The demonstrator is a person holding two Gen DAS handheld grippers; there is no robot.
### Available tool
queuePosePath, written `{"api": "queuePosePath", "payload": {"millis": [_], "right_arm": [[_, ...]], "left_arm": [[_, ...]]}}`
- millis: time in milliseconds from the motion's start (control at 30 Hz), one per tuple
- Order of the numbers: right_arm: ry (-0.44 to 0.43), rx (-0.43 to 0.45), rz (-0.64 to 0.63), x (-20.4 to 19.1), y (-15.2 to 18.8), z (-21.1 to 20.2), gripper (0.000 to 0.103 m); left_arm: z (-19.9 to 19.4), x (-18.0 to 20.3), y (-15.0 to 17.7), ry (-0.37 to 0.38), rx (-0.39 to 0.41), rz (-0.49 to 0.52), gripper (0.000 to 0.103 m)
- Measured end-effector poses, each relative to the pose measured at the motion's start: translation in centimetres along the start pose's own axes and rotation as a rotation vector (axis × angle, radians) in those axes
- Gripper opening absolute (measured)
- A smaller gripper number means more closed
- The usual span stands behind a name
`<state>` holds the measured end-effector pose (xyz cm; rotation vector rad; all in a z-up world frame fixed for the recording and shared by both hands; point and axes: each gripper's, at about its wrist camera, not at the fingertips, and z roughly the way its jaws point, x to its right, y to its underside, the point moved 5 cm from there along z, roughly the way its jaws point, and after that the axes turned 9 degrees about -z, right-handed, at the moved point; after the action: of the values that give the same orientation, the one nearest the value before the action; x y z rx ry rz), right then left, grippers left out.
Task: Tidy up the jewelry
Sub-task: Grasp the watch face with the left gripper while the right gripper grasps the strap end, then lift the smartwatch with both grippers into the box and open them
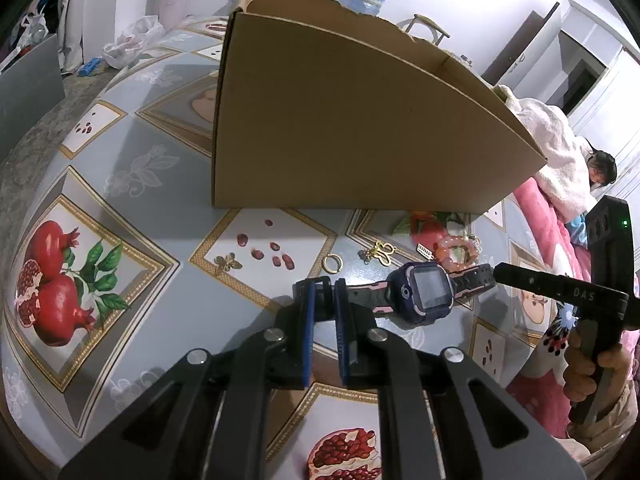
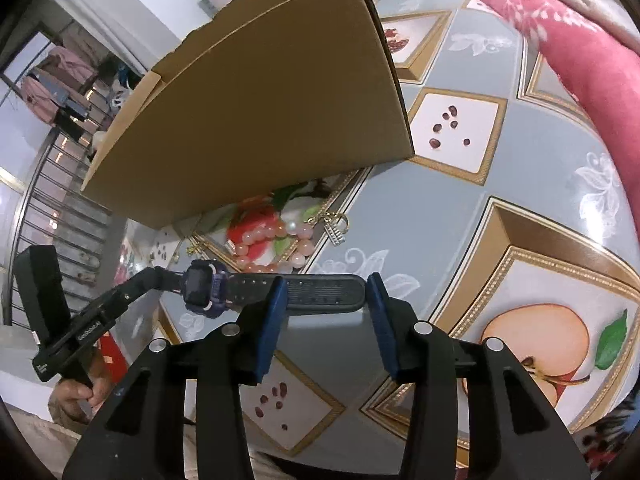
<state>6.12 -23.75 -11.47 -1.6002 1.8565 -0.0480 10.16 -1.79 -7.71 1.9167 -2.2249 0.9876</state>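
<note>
My left gripper [image 1: 325, 286] is clamped on the watch [image 1: 424, 292] strap – my right gripper [image 2: 326, 280] stands apart around the other end

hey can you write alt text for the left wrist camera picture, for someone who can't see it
The left gripper is shut on one strap end of a purple smartwatch, while the right gripper meets the other end. Behind stands an open cardboard box on a pomegranate-print tablecloth, with a gold ring and pink bead bracelet nearby.

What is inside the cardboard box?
The cardboard box stands open-topped, but both views show only its outer walls and a strip of bare inner wall near the rim. Its floor and any contents are hidden.
</note>
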Motion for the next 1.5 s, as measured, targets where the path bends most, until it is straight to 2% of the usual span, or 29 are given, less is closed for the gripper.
{"api": "queuePosePath", "payload": {"millis": [67,200,233,267,300,467,733,833,867,900,1000,1033,1267,1500], "right_arm": [[-0.077,-0.006,0.049,0.4,0.3,0.0,0.042],[-0.164,0.001,0.081,0.6,0.4,-0.3,0.043],[-0.206,0.005,0.096,0.6,0.4,-0.3,0.044],[-0.251,0.009,0.110,0.6,0.4,-0.4,0.051],[-0.267,0.006,0.114,0.7,0.3,-0.4,0.055],[-0.285,-0.029,0.113,0.2,0.8,0.5,0.055],[-0.260,-0.001,0.111,-0.7,0.7,0.8,0.055],[-0.276,0.007,0.151,-0.3,0.6,1.0,0.041],[-0.282,0.005,0.164,0.1,0.5,1.0,0.031],[-0.292,0.002,0.173,0.2,0.6,1.0,0.025],[-0.301,0.016,0.178,0.5,0.9,0.6,0.018],[-0.300,0.024,0.168,0.3,0.9,0.3,0.017],[-0.233,0.075,0.053,-1.9,0.3,-2.2,0.013],[-0.148,0.147,-0.134,-5.8,-1.1,-7.3,0.013]], "left_arm": [[0.0,-0.1,0.0,0.003,0.000,-0.001,0.009],[-0.1,-0.1,0.0,0.005,-0.001,-0.002,0.009],[-0.1,-0.1,0.0,0.004,-0.001,-0.002,0.009],[-0.1,-0.1,0.0,0.005,0.000,-0.002,0.009],[-0.1,-0.1,0.0,0.006,0.000,-0.002,0.010],[-0.1,-0.1,0.0,0.004,0.000,-0.002,0.010],[-0.1,-0.1,0.0,0.011,0.001,-0.003,0.010],[-0.1,-0.2,0.1,0.013,0.003,0.001,0.010],[-0.1,-0.2,0.1,0.014,0.005,0.003,0.010],[0.0,-0.1,0.1,0.016,0.007,0.005,0.010],[0.0,-0.1,0.1,0.014,0.015,0.015,0.009],[-0.1,0.0,0.2,0.017,0.020,0.019,0.004],[-2.2,1.2,0.4,0.060,0.069,0.062,0.001],[-8.1,4.1,-0.5,0.102,0.205,0.174,0.001]]}}
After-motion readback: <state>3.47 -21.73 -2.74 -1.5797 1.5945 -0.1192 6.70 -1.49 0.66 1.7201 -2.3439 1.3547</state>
